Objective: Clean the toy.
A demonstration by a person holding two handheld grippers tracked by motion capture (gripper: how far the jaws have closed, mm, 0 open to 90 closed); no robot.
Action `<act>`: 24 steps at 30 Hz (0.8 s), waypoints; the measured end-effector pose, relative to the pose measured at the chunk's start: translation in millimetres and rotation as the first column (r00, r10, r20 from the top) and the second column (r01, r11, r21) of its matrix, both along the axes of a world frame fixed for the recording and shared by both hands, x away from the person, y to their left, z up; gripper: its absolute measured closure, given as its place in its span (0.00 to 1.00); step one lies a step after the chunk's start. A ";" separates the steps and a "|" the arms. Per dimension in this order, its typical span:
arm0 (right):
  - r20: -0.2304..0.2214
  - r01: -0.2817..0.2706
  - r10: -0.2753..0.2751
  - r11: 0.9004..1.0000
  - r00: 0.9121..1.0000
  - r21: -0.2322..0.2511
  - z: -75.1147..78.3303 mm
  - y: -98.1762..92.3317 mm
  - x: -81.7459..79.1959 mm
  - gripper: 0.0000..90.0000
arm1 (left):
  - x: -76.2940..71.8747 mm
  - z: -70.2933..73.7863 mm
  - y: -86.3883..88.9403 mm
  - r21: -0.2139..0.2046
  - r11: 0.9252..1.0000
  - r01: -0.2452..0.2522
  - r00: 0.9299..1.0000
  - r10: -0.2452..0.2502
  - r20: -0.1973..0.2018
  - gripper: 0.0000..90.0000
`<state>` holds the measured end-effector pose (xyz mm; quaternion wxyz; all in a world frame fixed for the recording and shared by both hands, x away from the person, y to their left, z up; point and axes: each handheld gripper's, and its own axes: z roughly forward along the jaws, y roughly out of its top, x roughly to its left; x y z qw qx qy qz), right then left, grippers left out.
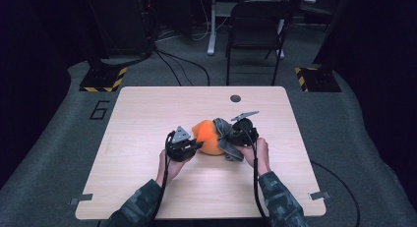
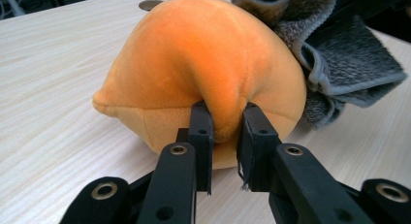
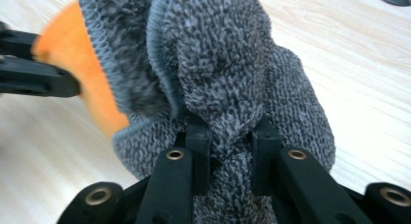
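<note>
An orange plush toy [image 1: 208, 136] lies in the middle of the wooden table [image 1: 147, 109], with a grey towel [image 1: 227, 138] draped against its right side. My left gripper [image 1: 193, 147] is shut on a pinched fold of the orange plush toy [image 2: 203, 73], the fabric bulging between the pads [image 2: 201, 132]. My right gripper [image 1: 237, 138] is shut on a bunched fold of the grey towel [image 3: 228, 69], which wraps over and around its fingers [image 3: 264, 141]. In the right gripper view the orange plush toy [image 3: 97, 98] sits behind the towel at the left.
A round hole [image 1: 235, 98] is set in the table near its far edge. Beyond the table stand a black chair [image 1: 255, 30] and cables on the grey floor. Bare tabletop lies to the left, to the right and in front of the hands.
</note>
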<state>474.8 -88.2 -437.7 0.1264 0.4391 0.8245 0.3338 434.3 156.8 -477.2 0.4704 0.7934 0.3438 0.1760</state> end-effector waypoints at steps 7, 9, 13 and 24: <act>0.064 0.005 -0.004 1.000 0.998 -0.008 -5.2 3.3 6.0 0.84 | -1.4 0.9 -5.0 0.086 0.996 -0.011 0.998 0.006 0.055 0.77; 0.076 0.001 -0.001 1.000 0.997 -0.003 -5.2 3.6 7.4 0.84 | -1.3 0.9 -6.0 0.098 0.995 -0.023 0.997 0.016 0.073 0.68; 0.086 -0.003 0.003 1.000 0.996 -0.002 -4.9 3.3 9.9 0.84 | -0.7 1.7 -6.5 0.127 0.991 -0.032 0.996 0.020 0.091 0.58; 0.096 -0.006 0.006 1.000 0.995 0.000 -3.6 6.2 12.2 0.84 | 7.1 -4.1 -14.4 0.199 0.980 -0.033 0.993 0.010 0.117 0.38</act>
